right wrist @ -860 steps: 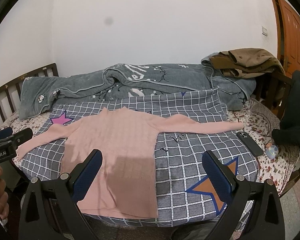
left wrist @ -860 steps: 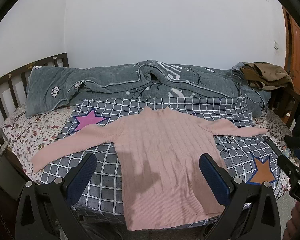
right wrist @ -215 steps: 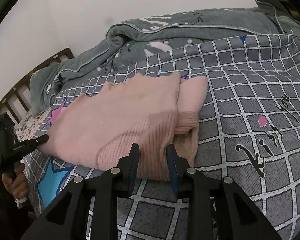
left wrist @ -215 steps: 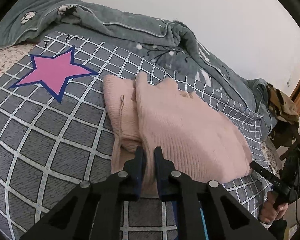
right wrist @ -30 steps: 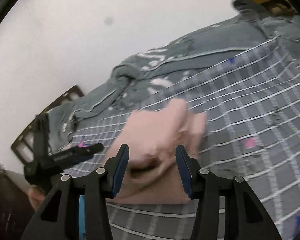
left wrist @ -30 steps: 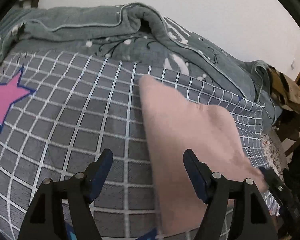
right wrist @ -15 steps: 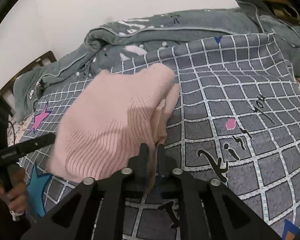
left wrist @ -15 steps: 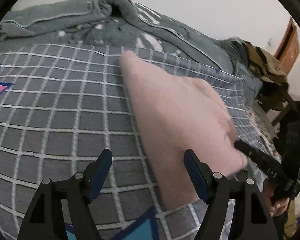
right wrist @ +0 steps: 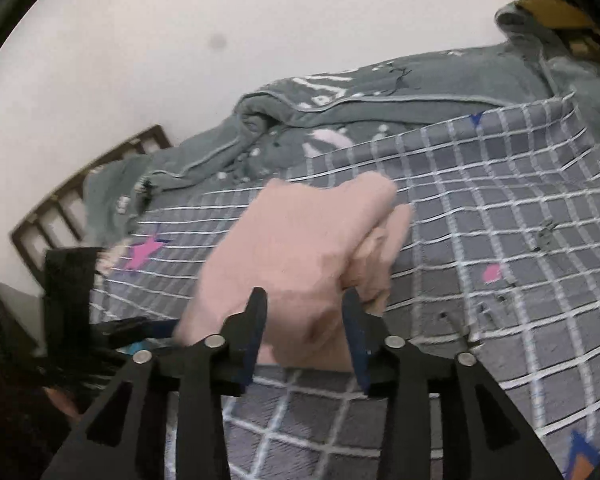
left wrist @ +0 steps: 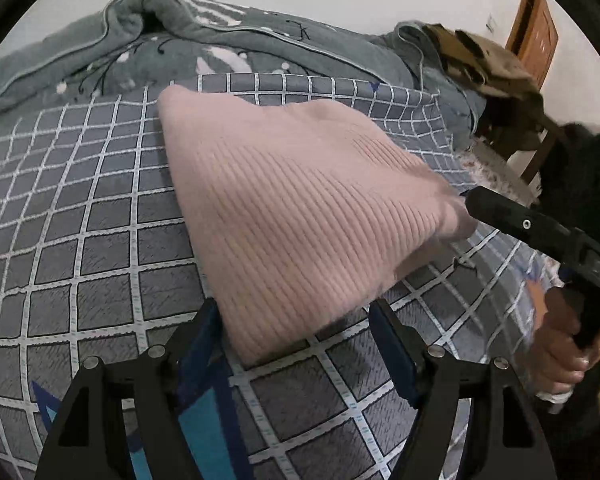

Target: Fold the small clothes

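Only the left camera catches the right hand (left wrist: pixel 562 344) at four o'clock, gripping its black tool; only the right camera shows the headboard (right wrist: pixel 72 196) at nine o'clock. The folded pink sweater (left wrist: pixel 292 208) lies mid-quilt (left wrist: pixel 80 240), its far layers blurred in the right view. The left gripper (left wrist: pixel 296 344) stands wide, the sweater's near corner between its fingers, untouched as far as I can see. The right gripper (right wrist: pixel 304 328) is partly spread around the sweater's edge (right wrist: pixel 300 264); contact is hard to make out.
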A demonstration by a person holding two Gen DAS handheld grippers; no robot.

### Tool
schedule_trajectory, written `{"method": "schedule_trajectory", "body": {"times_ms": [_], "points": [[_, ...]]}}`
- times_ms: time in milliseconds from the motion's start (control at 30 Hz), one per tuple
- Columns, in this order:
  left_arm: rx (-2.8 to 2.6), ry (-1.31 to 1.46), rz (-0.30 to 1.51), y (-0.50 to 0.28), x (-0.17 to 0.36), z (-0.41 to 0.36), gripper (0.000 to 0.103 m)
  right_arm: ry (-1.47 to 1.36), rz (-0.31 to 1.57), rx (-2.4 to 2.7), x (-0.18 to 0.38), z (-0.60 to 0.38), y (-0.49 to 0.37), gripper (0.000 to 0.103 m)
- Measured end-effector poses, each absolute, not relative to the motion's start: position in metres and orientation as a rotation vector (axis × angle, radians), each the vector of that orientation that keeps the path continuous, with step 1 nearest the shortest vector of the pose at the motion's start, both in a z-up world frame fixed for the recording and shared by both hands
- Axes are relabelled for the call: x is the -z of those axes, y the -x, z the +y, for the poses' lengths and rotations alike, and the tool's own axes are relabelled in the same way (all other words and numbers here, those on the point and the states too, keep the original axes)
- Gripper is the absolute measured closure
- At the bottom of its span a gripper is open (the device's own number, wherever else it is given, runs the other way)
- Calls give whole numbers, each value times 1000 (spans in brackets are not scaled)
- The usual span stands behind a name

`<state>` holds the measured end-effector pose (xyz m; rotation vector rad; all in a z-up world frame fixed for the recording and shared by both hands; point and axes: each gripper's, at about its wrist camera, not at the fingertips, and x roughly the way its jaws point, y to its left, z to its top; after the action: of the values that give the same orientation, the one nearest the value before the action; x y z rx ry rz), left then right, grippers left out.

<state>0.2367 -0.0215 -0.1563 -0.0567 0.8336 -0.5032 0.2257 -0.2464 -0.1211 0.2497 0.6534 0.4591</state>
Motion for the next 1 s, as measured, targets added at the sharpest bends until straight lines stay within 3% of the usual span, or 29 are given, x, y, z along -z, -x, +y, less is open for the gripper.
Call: {"method": "schedule_trajectory", "body": {"times_ms": [100,167,200,233,300,333,433,667,767,867,900,933,1000], "points": [[461,39,806,-234,154,-26,30,-221,658,-433,127,-238,-228,61],[439,42,801,-234,154,-23,39,-228,678,-430,132,-236,-232,61],[434,44,801,-234,154,-20,47,-226,686,-429,133,-235,-234,67],[421,50,795,-233,154,-17,64,-218,694,-432,134,-233,-236,71],[414,74,774,-232,152,-7,76,-188,696,-423,134,-232,-236,93],[426,94,766,-231,151,-2,81,-180,670,-414,131,-235,-233,93],[445,121,757,-228,150,10,84,-190,609,-396,123,-246,-224,95],[438,53,757,-217,156,9,82,-94,700,-361,141,-238,-231,95],[436,56,779,-217,154,17,65,-94,734,-372,145,-237,-235,91],[478,127,805,-222,148,36,64,-111,684,-375,134,-238,-230,87],[481,143,808,-223,147,40,59,-121,661,-378,129,-239,-229,84],[470,163,806,-225,145,45,44,-127,646,-376,126,-238,-229,82],[419,175,764,-226,140,52,37,-143,624,-370,121,-236,-231,75]]}}
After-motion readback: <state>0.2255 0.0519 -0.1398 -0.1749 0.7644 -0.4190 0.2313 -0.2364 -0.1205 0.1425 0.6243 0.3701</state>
